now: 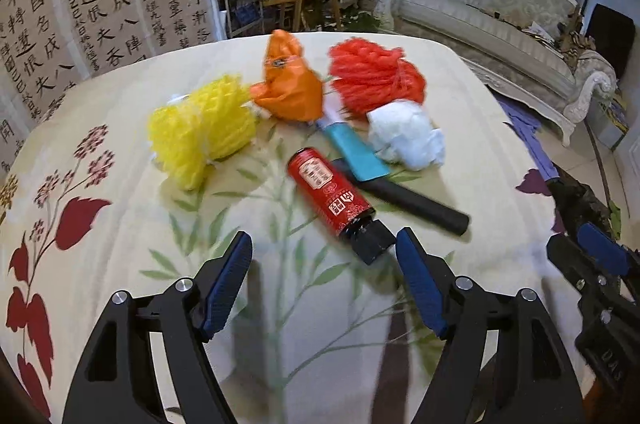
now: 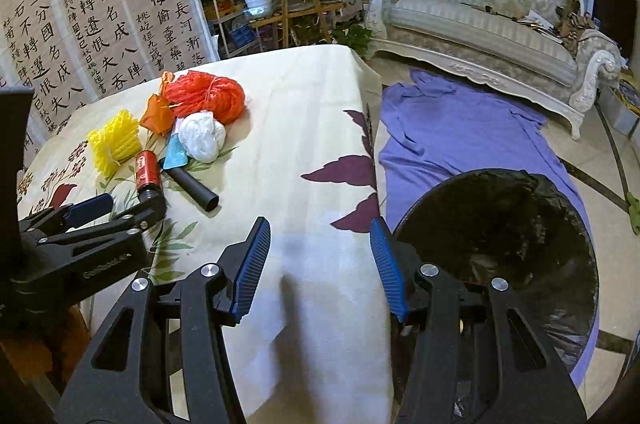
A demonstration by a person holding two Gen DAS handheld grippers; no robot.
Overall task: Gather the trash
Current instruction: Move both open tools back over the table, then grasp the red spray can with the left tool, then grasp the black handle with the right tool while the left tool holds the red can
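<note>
Both tongs, left (image 1: 324, 256) and right (image 2: 320, 244), were spread and empty; the red bottle (image 1: 330, 195) lay at 12 o'clock of the left, with the bin (image 2: 500, 244) waiting beside the tabletop (image 2: 304, 95).

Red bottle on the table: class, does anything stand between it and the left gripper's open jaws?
Nothing visible does. The red bottle lies with its black cap pointing toward the left gripper, and only bare tablecloth shows between the jaws and the cap.

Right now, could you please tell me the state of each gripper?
Left gripper: open, holding nothing, near the red bottle.
Right gripper: open, holding nothing, over the table's edge.
</note>
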